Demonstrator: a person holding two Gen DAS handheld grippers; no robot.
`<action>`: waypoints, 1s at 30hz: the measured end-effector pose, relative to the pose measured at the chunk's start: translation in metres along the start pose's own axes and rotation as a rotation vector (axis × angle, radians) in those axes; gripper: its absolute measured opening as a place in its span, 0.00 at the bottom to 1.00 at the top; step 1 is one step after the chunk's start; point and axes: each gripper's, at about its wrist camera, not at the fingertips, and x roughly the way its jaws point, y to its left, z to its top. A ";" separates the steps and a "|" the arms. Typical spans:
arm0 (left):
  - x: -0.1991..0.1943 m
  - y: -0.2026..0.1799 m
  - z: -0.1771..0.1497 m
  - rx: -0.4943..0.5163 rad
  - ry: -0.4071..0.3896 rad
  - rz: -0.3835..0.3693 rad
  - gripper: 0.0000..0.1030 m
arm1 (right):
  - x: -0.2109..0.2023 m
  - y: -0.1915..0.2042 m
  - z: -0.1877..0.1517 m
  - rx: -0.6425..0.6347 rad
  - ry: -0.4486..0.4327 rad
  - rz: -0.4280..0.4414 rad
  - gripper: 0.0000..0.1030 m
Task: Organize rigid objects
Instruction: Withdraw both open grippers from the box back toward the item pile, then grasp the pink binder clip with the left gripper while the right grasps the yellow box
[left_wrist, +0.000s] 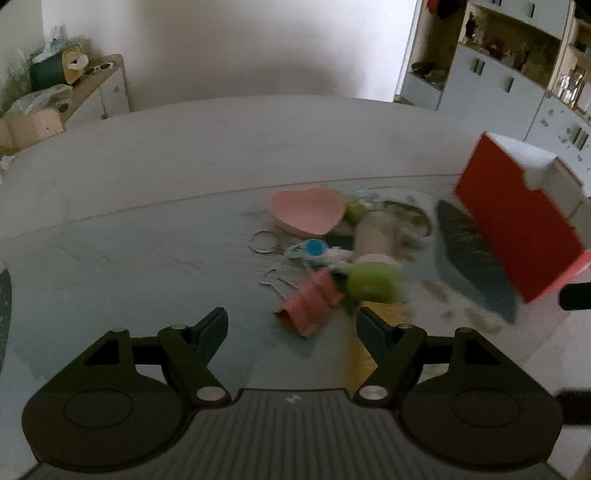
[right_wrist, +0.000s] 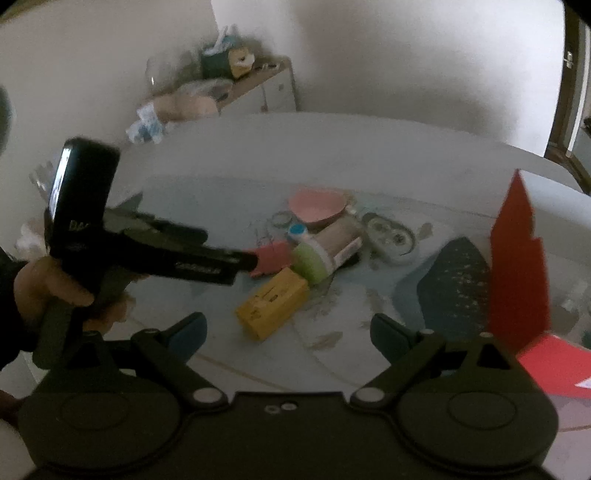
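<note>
A small heap of rigid objects is gathered near the middle of the surface (left_wrist: 110, 258): a pink heart-shaped dish (left_wrist: 306, 212) at the far side, a pink binder clip (left_wrist: 308, 308) at the near side, a bottle with a green cap (right_wrist: 327, 251) lying on its side, a yellow box (right_wrist: 273, 302) just beside it, a blue-capped item (left_wrist: 314, 246) and metal key rings (left_wrist: 263, 242). A red box (left_wrist: 517, 221) is seen standing open toward the surface's right edge, apart from the heap.

The left gripper (left_wrist: 291, 325) is held above the near side of the heap, its fingers (left_wrist: 212, 326) spread wide with nothing between them. In the right wrist view it is seen gripped by a hand (right_wrist: 44, 284), its tip close to the binder clip.

The right gripper (right_wrist: 288, 332) is held over the near part of the surface, fingers (right_wrist: 188, 332) wide and empty.
</note>
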 end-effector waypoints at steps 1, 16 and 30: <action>0.004 0.002 0.000 0.003 -0.006 0.005 0.74 | 0.006 0.002 -0.001 -0.003 0.014 -0.010 0.92; 0.042 -0.002 -0.007 0.125 -0.034 -0.002 0.74 | 0.064 0.015 0.007 0.002 0.105 -0.048 0.91; 0.053 -0.015 -0.003 0.254 -0.081 -0.012 0.74 | 0.096 0.028 0.017 -0.015 0.122 -0.082 0.75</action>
